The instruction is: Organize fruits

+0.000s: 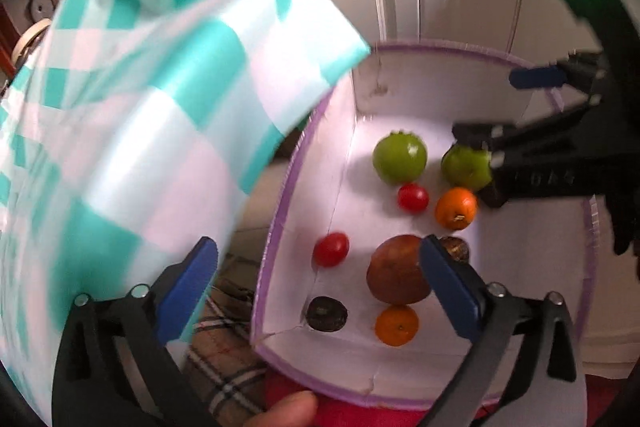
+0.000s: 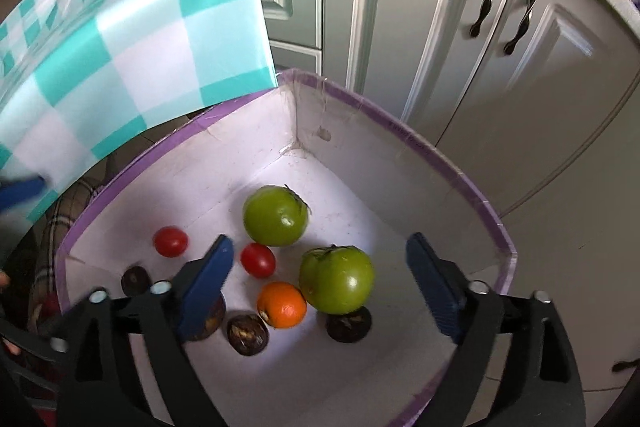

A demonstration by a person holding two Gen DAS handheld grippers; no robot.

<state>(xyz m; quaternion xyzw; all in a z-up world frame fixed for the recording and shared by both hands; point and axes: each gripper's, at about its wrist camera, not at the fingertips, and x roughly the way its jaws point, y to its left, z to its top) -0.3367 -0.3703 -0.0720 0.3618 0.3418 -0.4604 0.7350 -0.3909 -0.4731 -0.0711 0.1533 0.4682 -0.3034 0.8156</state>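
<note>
A white box with a purple rim (image 1: 280, 211) (image 2: 460, 175) holds fruit: two green tomatoes (image 2: 276, 215) (image 2: 338, 279), two red cherry tomatoes (image 2: 171, 241) (image 2: 258, 259), an orange (image 2: 282, 303), and several dark brown fruits (image 2: 247, 334). In the left wrist view there are two oranges (image 1: 456, 207) (image 1: 397, 325) and a large brown fruit (image 1: 396, 269). My left gripper (image 1: 320, 275) is open above the box's left wall. My right gripper (image 2: 320, 283) is open over the box, its fingers either side of the nearer green tomato; it shows in the left wrist view (image 1: 492, 107).
A table corner with a teal and white checked cloth (image 1: 132, 115) (image 2: 120, 39) overhangs the box on the left. White cabinet doors (image 2: 440, 39) with dark handles stand behind. A plaid fabric (image 1: 224, 359) lies under the box's left side.
</note>
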